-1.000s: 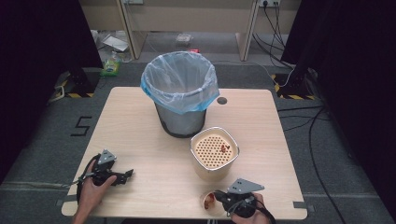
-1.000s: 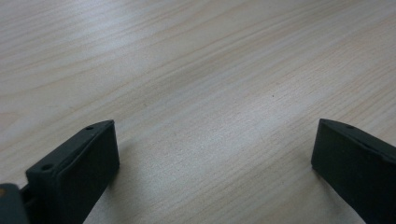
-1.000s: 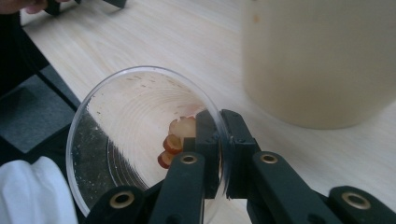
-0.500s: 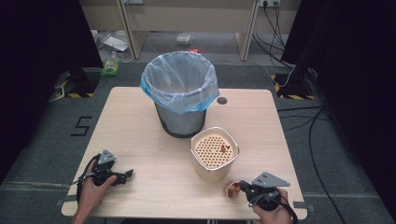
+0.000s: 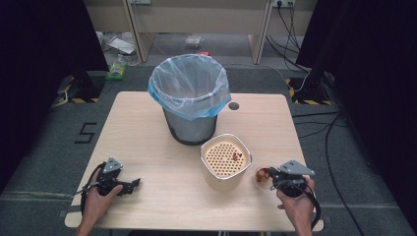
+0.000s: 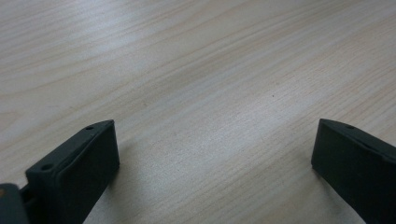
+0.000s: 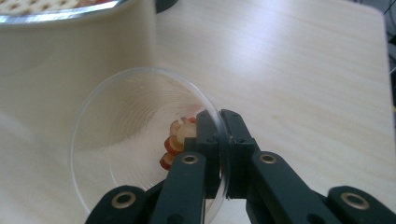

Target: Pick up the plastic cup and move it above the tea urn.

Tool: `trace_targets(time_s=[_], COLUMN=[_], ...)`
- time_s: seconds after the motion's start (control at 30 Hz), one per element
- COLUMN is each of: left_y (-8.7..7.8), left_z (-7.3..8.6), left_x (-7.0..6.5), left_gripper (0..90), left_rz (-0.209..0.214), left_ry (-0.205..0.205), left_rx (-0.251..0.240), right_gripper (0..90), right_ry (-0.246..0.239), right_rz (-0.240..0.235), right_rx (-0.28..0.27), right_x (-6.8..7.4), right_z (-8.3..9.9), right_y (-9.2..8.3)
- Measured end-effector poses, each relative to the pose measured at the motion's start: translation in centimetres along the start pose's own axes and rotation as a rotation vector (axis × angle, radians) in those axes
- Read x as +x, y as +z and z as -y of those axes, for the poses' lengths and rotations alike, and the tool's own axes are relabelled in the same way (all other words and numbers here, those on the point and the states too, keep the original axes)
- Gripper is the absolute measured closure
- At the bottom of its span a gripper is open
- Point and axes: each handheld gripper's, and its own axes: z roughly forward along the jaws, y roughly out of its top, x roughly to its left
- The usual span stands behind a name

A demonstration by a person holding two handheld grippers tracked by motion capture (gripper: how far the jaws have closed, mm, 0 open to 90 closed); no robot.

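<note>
Right tongs point(image 7: 219, 154) pinching cup point(image 7: 140, 135) (rim)

gripper: the right gripper point(image 7: 219, 135) rises from the bottom edge, its two black jaws drawn together on the rim of a clear plastic cup point(image 7: 121, 140)
grip: one jaw inside the cup wall, the other outside, the thin rim pinched between them
cup: tilted, its round mouth facing the camera, the wall see-through and faintly ribbed
contents: reddish and pale food pieces point(image 7: 176, 140) lie inside the cup, just beside the inner jaw
neighbour: a cream container point(image 7: 74, 51) with a metal rim and perforated top stands close behind the cup at upper left
surface: light wooden table point(image 7: 303, 74) stretches to the right
</note>
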Motion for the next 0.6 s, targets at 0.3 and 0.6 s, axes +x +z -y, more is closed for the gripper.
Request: trace_targets(time_s=[0.3, 0.6], left_y=[0.0, 0.0], left_z=[0.0, 0.0], left_x=[0.0, 0.0], left_gripper=[0.0, 0.0], left_rz=[0.0, 0.001], left_ry=[-0.001, -0.001], left_rx=[0.0, 0.002], right_gripper=[87.4, 87.4], right_ry=[-0.031, -0.081], right_rz=[0.107, 0.186], right_rx=[-0.045, -0.121], right_x=[-2.4, -3.2], right_z=[-3.3, -6.4], right_y=[1.4, 1.9])
